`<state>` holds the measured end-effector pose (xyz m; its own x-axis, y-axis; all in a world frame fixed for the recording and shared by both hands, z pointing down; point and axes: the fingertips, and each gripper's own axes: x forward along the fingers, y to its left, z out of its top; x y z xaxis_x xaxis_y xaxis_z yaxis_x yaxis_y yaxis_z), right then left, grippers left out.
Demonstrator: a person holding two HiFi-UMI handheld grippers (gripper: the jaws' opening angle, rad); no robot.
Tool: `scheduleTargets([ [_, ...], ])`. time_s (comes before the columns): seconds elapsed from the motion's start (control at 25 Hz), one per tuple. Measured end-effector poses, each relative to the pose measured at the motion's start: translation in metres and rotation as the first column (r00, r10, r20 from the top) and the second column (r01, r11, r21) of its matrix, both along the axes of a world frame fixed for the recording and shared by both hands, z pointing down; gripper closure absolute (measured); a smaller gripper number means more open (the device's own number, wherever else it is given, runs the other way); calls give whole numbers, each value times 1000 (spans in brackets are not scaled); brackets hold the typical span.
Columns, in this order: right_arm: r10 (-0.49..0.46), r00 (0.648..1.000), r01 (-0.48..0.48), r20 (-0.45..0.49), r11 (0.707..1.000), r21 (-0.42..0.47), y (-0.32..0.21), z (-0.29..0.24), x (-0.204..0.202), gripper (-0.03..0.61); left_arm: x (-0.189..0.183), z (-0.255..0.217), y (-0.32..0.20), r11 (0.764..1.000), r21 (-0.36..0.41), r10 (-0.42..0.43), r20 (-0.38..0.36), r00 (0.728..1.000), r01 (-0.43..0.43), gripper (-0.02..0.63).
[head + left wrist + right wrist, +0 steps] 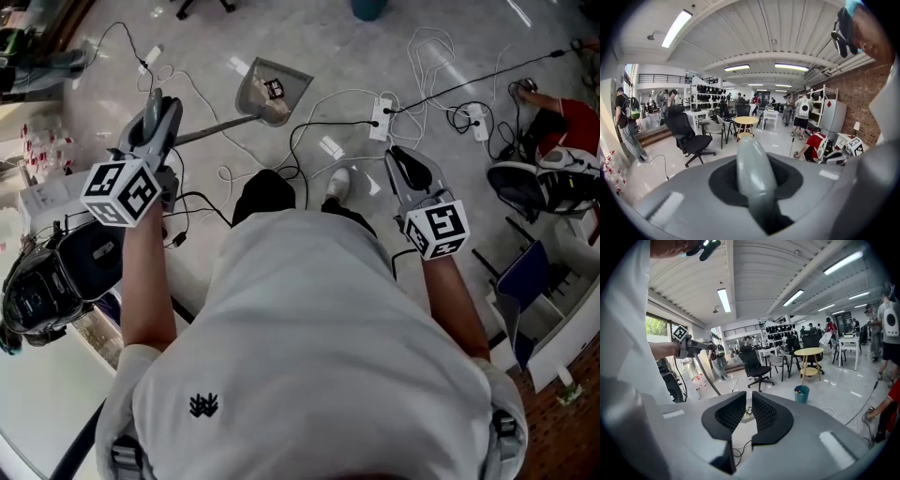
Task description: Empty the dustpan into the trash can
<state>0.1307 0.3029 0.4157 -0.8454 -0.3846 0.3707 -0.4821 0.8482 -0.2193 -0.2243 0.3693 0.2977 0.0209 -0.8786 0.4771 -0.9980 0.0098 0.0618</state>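
A grey dustpan (pixel 272 89) hangs over the floor ahead of me, with small scraps in its scoop. Its long grey handle (pixel 202 131) slants back to my left gripper (pixel 156 111), which is shut on it. In the left gripper view the handle (pixel 754 180) fills the gap between the jaws. My right gripper (pixel 410 169) is held out at the right, jaws nearly together with nothing between them (pixel 746 411). A teal trash can (pixel 802 393) stands on the floor some way off, and it also shows at the top edge of the head view (pixel 368 7).
White power strips (pixel 382 117) and looping cables (pixel 319 127) lie across the floor below me. Bags and a helmet (pixel 42 286) crowd the left, and gear and a person in red (pixel 562 141) the right. A black office chair (pixel 757 364) and a round table (pixel 809 359) stand beyond.
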Motion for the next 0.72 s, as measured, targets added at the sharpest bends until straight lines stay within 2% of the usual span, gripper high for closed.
scheduleTargets([
  [0.28, 70, 997, -70, 13, 997, -39, -16, 8, 3, 560, -4, 1, -48, 1000, 19, -7, -37, 999, 7, 486],
  [0.56, 110, 994, -111, -30, 993, -42, -47, 14, -18, 563, -23, 22, -120, 998, 6, 69, -100, 993, -69, 486],
  [0.72, 143, 988, -144, -58, 989, -20, -79, 12, -35, 565, -34, 40, -161, 989, 3, 147, -118, 982, -148, 486],
])
